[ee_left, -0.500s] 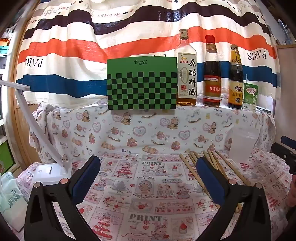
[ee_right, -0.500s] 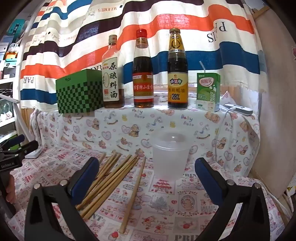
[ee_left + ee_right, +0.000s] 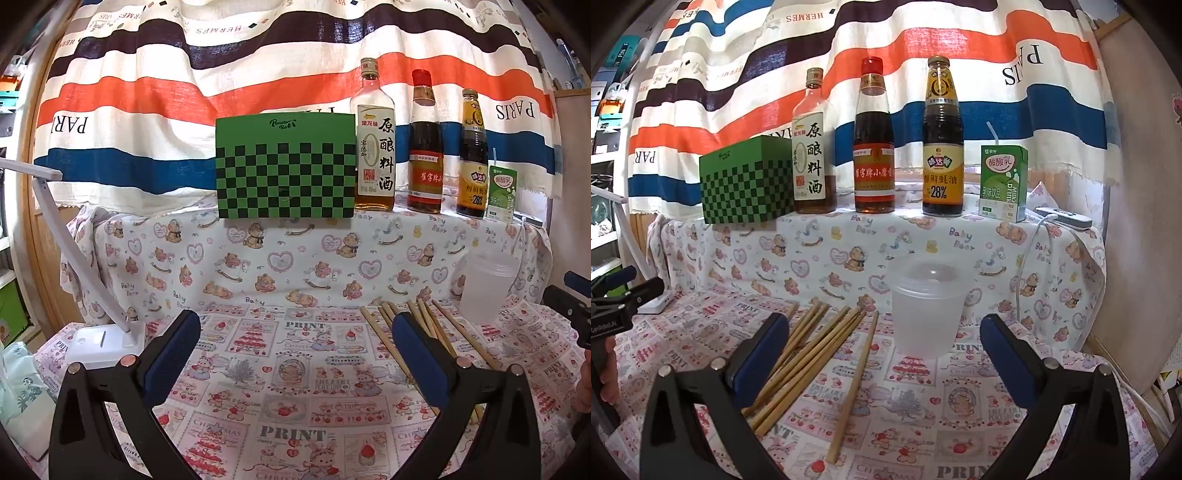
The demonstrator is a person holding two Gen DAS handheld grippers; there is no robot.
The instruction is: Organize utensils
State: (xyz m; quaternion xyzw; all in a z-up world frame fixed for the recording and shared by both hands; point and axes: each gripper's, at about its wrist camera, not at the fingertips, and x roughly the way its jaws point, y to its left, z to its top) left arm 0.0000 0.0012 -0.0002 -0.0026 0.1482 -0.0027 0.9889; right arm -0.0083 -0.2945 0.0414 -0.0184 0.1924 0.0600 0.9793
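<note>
Printed tablecloth: both tools wide open, empty, above chopsticks.

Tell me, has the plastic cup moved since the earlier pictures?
No. The plastic cup stands at the same place below the oyster sauce bottle.

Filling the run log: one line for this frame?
left tongs open, empty | right tongs open, empty | chopsticks loose on tablecloth | plastic cup upright, empty

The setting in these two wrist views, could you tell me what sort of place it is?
Probably a makeshift kitchen-style tabletop in a home: condiment bottles lined up on a cloth-covered ledge, bamboo chopsticks scattered on the printed tablecloth, and a plastic cup beside them.
</note>
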